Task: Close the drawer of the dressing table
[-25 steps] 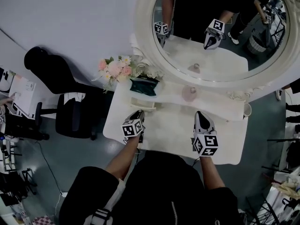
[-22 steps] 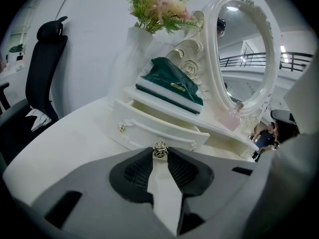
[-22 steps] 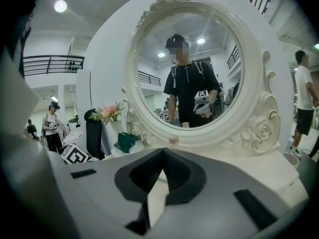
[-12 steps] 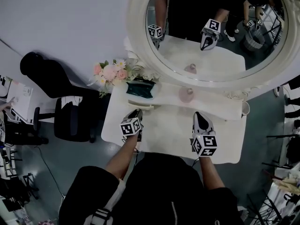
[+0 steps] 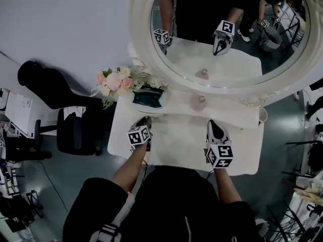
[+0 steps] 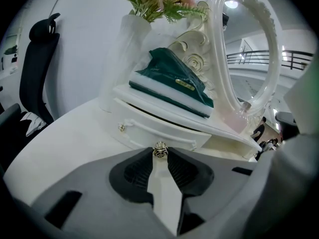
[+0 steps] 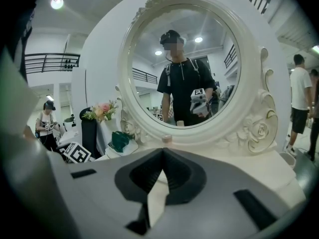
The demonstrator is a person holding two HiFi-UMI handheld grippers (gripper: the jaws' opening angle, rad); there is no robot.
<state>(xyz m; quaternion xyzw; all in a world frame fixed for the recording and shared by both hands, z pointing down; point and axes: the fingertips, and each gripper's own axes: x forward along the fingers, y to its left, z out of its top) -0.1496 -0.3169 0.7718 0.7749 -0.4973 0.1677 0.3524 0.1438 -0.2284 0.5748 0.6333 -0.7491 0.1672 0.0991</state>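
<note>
Left gripper (image 6: 159, 154) is pinching the little knob (image 6: 159, 149) on the drawer (image 6: 144, 129). The drawer's nearly shut, under the green packet (image 6: 172, 81) at the dressing table's (image 5: 176, 137) left end. Right gripper (image 7: 162, 154) is closed and empty above the tabletop.

The small white drawer (image 6: 154, 133) at the left of the white dressing desk (image 5: 186, 140) stood well out toward the near side a second ago. It has since slid back under the dark green packet (image 5: 147, 97) and now sits almost flush, with a thin dark slit left along its top. The left tool (image 5: 146, 120), jaws closed on the drawer's little metal knob (image 6: 160, 150), has travelled with it toward the far side.
</note>
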